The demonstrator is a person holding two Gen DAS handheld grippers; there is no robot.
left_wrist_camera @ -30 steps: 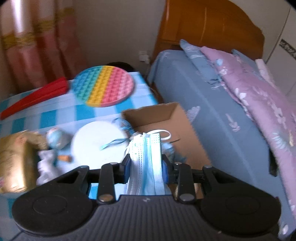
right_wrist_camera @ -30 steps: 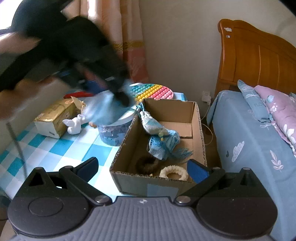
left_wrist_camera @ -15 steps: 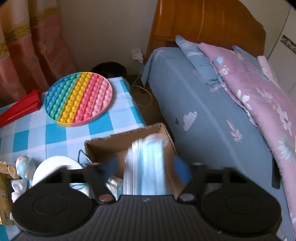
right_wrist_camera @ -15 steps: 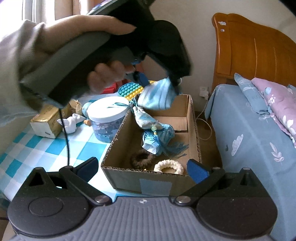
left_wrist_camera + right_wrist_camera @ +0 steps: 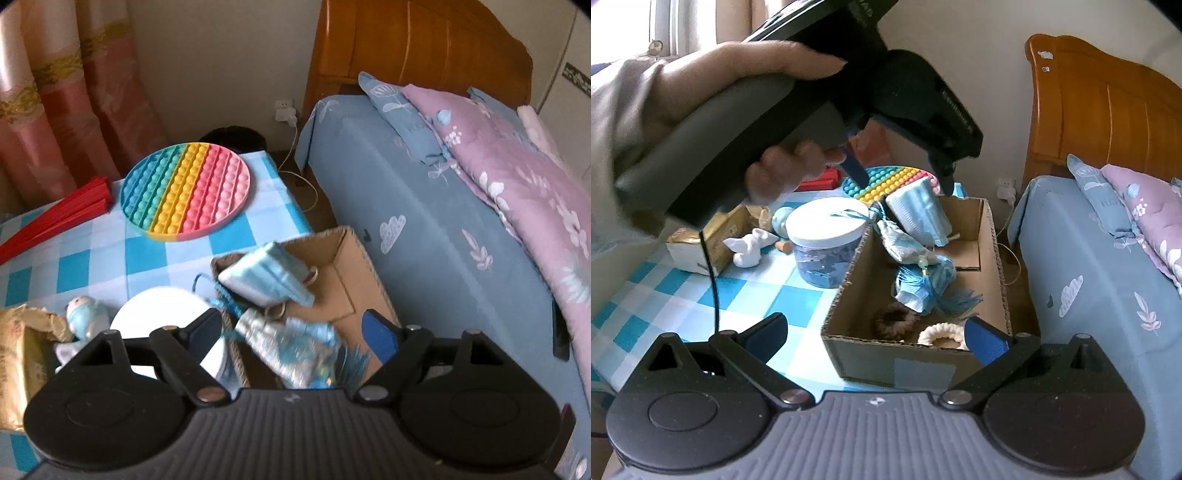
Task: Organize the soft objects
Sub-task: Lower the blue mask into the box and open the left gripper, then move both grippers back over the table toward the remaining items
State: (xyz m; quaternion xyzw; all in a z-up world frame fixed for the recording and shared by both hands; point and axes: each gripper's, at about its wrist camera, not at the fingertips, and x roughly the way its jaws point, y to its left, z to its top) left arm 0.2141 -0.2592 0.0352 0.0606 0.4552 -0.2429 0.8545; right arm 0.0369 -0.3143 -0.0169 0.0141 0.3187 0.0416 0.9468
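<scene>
The right gripper (image 5: 875, 328) hangs low in front of the cardboard box (image 5: 905, 360), its jaws spread wide with nothing between them. Just past its blue pads, at the near end of the box, lie a brown hair tie (image 5: 894, 320) and a cream hair tie (image 5: 942, 333), side by side. Behind them sits a blue tassel bundle (image 5: 929, 286) with a pale pouch (image 5: 905, 245) leaning toward the box's left wall.

The left gripper (image 5: 293, 326) points steeply down over the box, held in a hand (image 5: 713, 110) with a grey sleeve at the wrist. Its jaws have just been opening and now stand released, gripping nothing — the stack of blue face masks (image 5: 266, 278) is free of the pads, tilted in the far end of the box; whether it rests on the other items or is mid-fall I cannot tell.

Left of the box, touching its wall, stands a jar (image 5: 827, 245) with a white lid. Beyond that are a small white figurine (image 5: 750, 249), a gold-wrapped pack (image 5: 701, 243), and, farther back on the blue checked tablecloth (image 5: 701, 299), a round rainbow pop mat (image 5: 186, 192) and a red folded fan (image 5: 55, 219). A bed (image 5: 443, 229) lies to the right.
</scene>
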